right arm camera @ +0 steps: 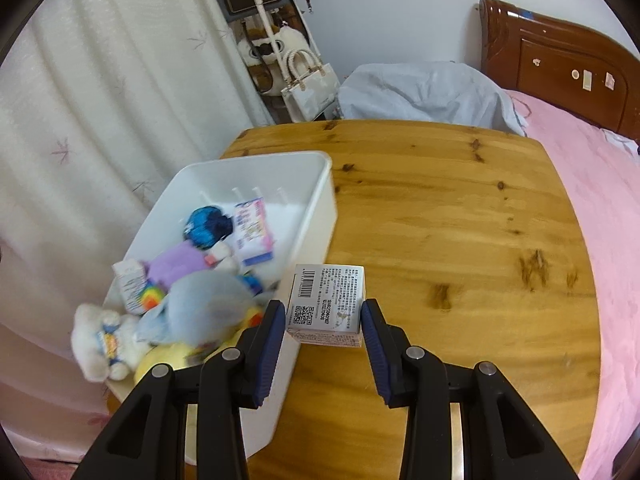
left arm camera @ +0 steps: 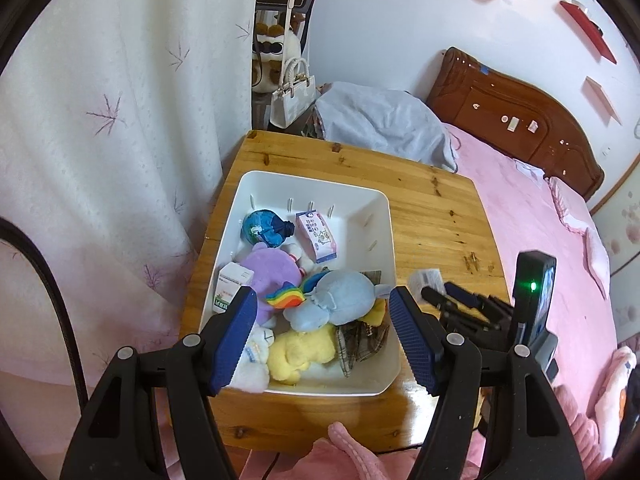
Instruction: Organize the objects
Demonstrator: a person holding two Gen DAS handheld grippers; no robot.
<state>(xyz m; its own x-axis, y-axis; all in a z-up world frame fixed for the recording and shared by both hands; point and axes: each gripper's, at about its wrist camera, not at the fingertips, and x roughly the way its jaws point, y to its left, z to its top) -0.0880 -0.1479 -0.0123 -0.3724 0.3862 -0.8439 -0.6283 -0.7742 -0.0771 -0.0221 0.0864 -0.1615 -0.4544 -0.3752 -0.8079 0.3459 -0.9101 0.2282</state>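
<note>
My right claw [right arm camera: 323, 330] grips a small printed box [right arm camera: 326, 304] above the tabletop [right arm camera: 460, 240], just beside the white bin [right arm camera: 320, 200] — my left claw [left arm camera: 323, 334] hangs open and empty over the bin's plush toys [left arm camera: 336, 300].

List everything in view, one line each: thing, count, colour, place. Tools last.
bin: one, white, on table's left side
table: one, wooden, beside bed
plush toys: several, blue, purple, yellow, white, rainbow, in bin
small boxes: two, white and pink-white, in bin
barcode box: one, white, gripped beside the bin
bed: one, pink cover
handbag: one, white, behind table
left tool: open over bin
right tool: shut on barcode box
</note>
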